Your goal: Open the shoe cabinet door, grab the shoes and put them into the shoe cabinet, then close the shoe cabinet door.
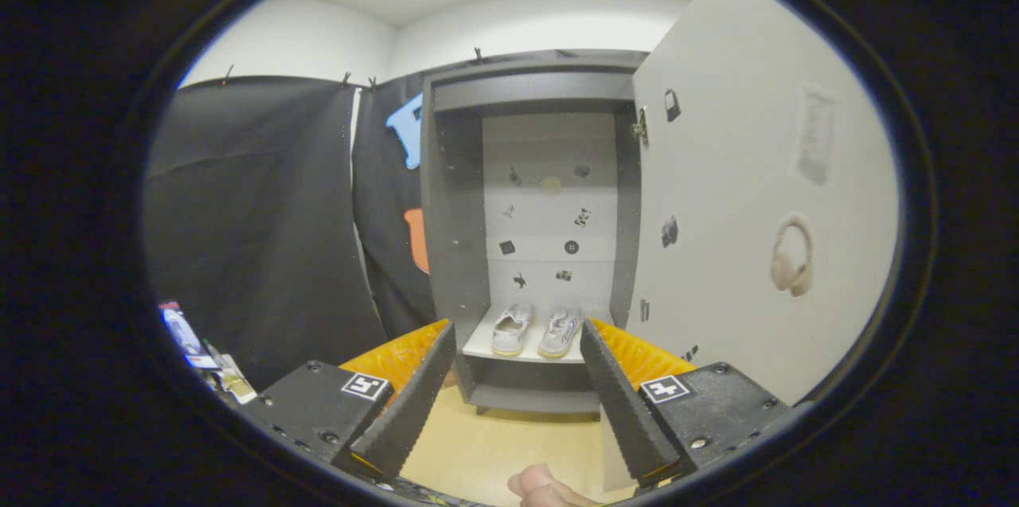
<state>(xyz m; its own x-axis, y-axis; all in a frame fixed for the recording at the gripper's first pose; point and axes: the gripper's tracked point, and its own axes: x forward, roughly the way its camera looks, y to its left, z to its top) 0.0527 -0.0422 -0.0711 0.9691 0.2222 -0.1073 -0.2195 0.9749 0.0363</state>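
White shoes point(536, 329) sit side by side on the low shelf point(478, 344) inside the cabinet point(454, 196), beyond the tool point(517, 388), whose fingers are spread and empty. The door point(732, 196) stands wide, likely awaiting closing.

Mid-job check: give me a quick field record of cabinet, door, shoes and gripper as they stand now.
cabinet: dark grey, interior exposed
door: swung open on the right-hand side
shoes: pale pair, side by side on the low shelf inside
gripper: jaws open, empty, short of the cabinet
hand: fingertip below the jaws
remaining: close the door
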